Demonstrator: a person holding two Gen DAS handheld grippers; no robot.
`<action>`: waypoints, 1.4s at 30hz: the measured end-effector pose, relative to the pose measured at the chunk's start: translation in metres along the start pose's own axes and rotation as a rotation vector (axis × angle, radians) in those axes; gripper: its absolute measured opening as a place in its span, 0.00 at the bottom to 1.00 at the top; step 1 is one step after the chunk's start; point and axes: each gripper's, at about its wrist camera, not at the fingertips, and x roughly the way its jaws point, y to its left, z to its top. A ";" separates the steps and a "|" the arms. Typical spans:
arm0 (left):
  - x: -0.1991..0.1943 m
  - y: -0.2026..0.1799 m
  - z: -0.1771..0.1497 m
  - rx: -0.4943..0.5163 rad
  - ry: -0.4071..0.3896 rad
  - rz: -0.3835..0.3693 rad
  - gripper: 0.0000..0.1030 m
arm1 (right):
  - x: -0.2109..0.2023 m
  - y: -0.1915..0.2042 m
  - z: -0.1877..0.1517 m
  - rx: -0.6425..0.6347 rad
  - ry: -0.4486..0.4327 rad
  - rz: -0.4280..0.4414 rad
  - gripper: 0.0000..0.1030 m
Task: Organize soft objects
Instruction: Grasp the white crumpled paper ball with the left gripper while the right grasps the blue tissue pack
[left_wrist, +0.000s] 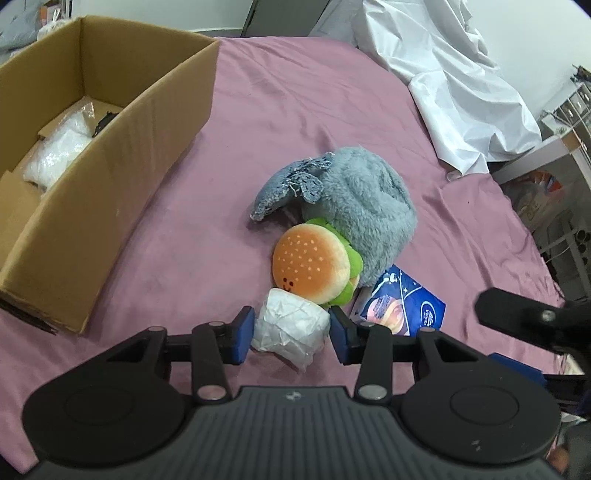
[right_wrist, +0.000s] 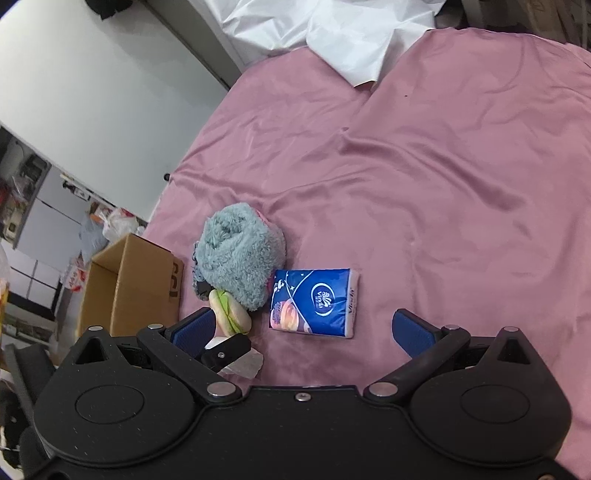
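On the pink sheet (left_wrist: 295, 110) lie a white wrapped soft bundle (left_wrist: 291, 328), a burger plush (left_wrist: 314, 266), a grey-blue fluffy plush (left_wrist: 365, 206) and a blue tissue pack (left_wrist: 406, 306). My left gripper (left_wrist: 291, 332) has its blue pads on both sides of the white bundle, closed onto it. My right gripper (right_wrist: 314, 328) is open and empty, just in front of the tissue pack (right_wrist: 317, 301). The burger plush (right_wrist: 231, 314) and fluffy plush (right_wrist: 240, 254) lie to its left. The left gripper's finger shows there over the white bundle (right_wrist: 245, 363).
An open cardboard box (left_wrist: 122, 155) stands at the left on the sheet, with a white plastic-wrapped bundle (left_wrist: 59, 151) inside. It also shows in the right wrist view (right_wrist: 133, 284). A white sheet (left_wrist: 443, 74) lies crumpled at the far right. Shelves stand beyond the bed edge.
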 end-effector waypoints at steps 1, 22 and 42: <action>0.000 0.001 0.000 -0.009 0.002 -0.005 0.41 | 0.002 0.002 0.001 -0.004 -0.001 -0.002 1.00; -0.026 0.009 0.012 -0.036 -0.029 -0.056 0.41 | 0.044 0.025 0.001 -0.066 0.023 -0.140 0.90; -0.050 0.020 0.013 -0.038 -0.062 -0.050 0.41 | 0.051 0.040 -0.008 -0.176 -0.023 -0.247 0.68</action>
